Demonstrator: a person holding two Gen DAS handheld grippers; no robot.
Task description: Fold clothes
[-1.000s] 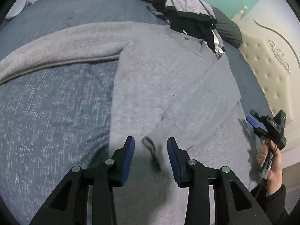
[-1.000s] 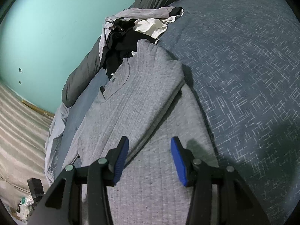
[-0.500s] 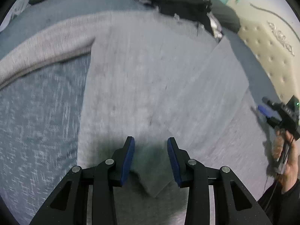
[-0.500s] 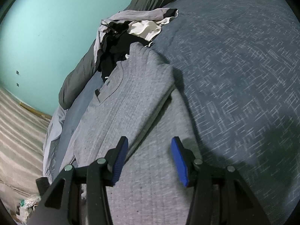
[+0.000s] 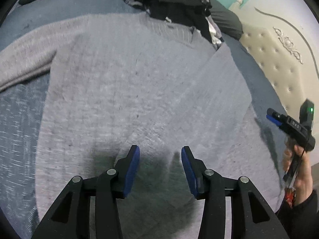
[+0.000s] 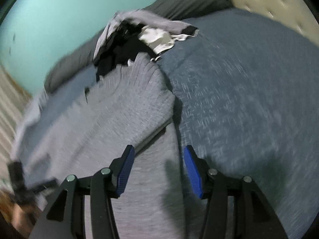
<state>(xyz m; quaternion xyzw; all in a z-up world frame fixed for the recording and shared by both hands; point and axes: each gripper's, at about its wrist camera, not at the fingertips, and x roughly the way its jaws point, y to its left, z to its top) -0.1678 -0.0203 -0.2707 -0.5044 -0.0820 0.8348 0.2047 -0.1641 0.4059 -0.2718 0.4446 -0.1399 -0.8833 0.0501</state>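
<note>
A grey knit sweater (image 5: 123,91) lies flat on a blue bedspread (image 5: 18,123), one sleeve (image 5: 211,101) folded diagonally across its body, the other sleeve (image 5: 26,59) stretched out to the left. My left gripper (image 5: 160,157) is open just above the sweater's lower body, over the end of the folded sleeve. In the right wrist view my right gripper (image 6: 158,159) is open over the sweater's (image 6: 111,119) right edge, nothing between its fingers. It also shows in the left wrist view, the right gripper (image 5: 273,116) held by a hand (image 5: 297,169).
A heap of dark and light clothes (image 5: 179,6) lies beyond the sweater's collar, in front of a dark pillow (image 5: 225,16). A cream tufted headboard (image 5: 275,59) stands at the right. The teal wall (image 6: 49,20) is behind the bed.
My left gripper has moved forward and right along the sweater's body toward the folded sleeve's end. My right gripper has swung right, toward the sweater's edge; both stay open.
</note>
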